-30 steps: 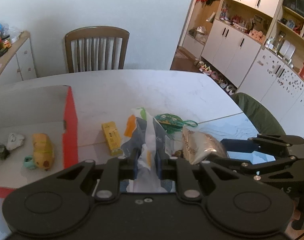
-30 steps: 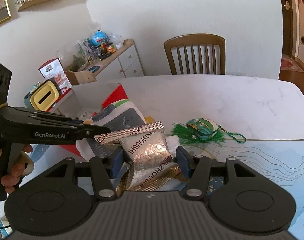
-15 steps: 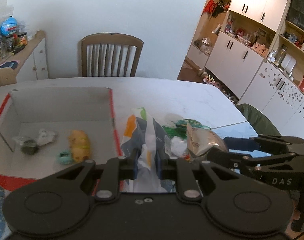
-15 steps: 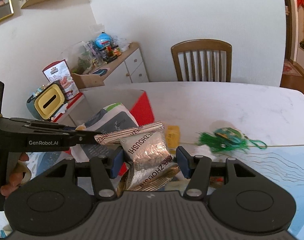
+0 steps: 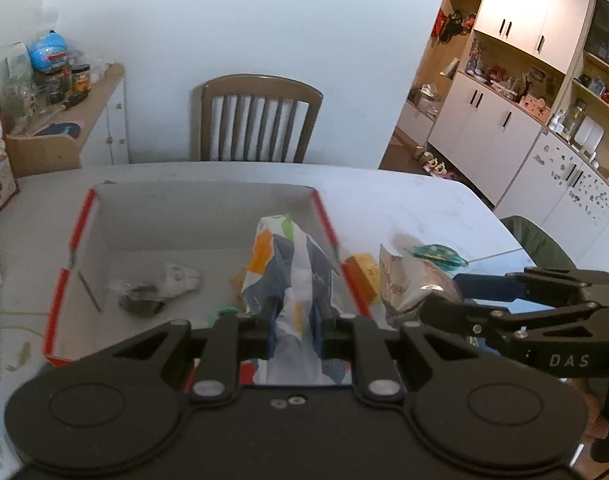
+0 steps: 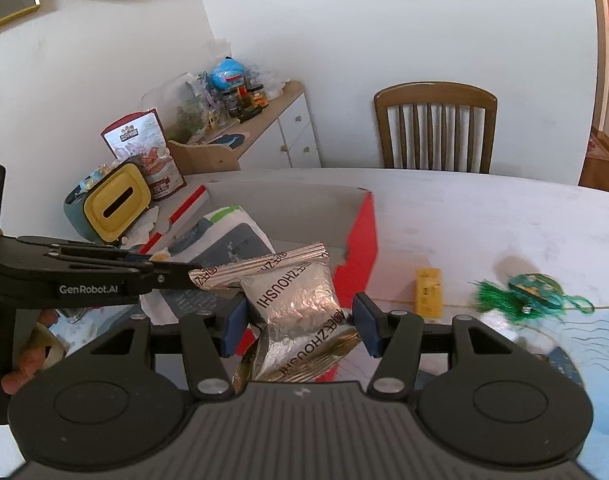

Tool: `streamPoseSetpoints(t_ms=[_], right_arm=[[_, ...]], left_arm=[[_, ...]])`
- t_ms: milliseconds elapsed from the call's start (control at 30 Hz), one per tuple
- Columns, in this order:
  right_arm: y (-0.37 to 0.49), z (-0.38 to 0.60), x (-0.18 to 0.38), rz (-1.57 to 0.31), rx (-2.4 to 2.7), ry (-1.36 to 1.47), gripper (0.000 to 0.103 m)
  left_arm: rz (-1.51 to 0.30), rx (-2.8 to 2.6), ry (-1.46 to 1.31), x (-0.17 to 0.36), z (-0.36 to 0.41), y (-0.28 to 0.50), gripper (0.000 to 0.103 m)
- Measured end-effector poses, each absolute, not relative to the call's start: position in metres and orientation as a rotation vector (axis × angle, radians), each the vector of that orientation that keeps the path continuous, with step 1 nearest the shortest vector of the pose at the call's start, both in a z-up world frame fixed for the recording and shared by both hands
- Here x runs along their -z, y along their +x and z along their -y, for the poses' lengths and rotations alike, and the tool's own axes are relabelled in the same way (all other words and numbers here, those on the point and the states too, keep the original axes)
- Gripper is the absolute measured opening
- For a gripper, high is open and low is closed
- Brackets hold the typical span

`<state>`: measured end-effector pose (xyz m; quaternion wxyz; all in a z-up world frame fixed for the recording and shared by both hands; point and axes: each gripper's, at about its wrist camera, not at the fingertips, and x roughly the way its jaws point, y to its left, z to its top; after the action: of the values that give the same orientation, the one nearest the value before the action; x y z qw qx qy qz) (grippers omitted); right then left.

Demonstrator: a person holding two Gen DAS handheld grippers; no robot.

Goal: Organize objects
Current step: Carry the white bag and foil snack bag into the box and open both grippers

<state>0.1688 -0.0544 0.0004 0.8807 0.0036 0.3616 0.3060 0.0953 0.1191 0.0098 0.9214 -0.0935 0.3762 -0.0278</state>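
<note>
My left gripper [image 5: 295, 320] is shut on a white, grey and orange snack bag [image 5: 292, 264], held above the right side of the red and white cardboard box [image 5: 200, 204]. The bag also shows in the right wrist view [image 6: 224, 240]. My right gripper [image 6: 298, 322] is shut on a silver foil packet [image 6: 294, 300] printed ZHOUSHI, held just right of the box's red wall [image 6: 362, 236]. The packet shows in the left wrist view [image 5: 408, 284]. A small yellow box [image 6: 427, 292] and a green tasselled ornament [image 6: 532, 286] lie on the table.
Inside the box lie a white crumpled wrapper [image 5: 176, 278], a dark lump [image 5: 140, 304] and a thin stick [image 5: 89, 292]. A wooden chair [image 5: 256, 118] stands behind the table. A yellow tissue holder [image 6: 116, 200] and snack pouches [image 6: 144, 148] stand at the table's left end.
Both grippers have moved left with their loads. The snack bag is now over the box, and the foil packet is beside the box's right wall.
</note>
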Motion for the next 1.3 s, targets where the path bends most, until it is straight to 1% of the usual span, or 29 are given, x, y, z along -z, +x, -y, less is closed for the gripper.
streamPoseSetpoints(t_ms=[233,567,967,1300], right_arm=[[0.179,0.017,0.0,-0.755,-0.623,-0.002,0.056],[0.211,-0.025,0.011,-0.774,-0.59,-0.041,0.056],[0.268,-0.069,0.04,-0.839,-0.537,-0.073,0.056],[0.305,-0.107,0.069,-0.898,-0.523,-0.127,0.056]], left_arm=[[-0.764,0.022,-0.186,-0.008,-0.156,0.098,0.016],[-0.8,-0.042,-0.16,0.01,-0.193,0.12,0.016],[-0.895,-0.059,-0.116,0.048,-0.207,0.147,0.016],[-0.939,-0.043,-0.091,0.068,-0.207,0.155,0.017]])
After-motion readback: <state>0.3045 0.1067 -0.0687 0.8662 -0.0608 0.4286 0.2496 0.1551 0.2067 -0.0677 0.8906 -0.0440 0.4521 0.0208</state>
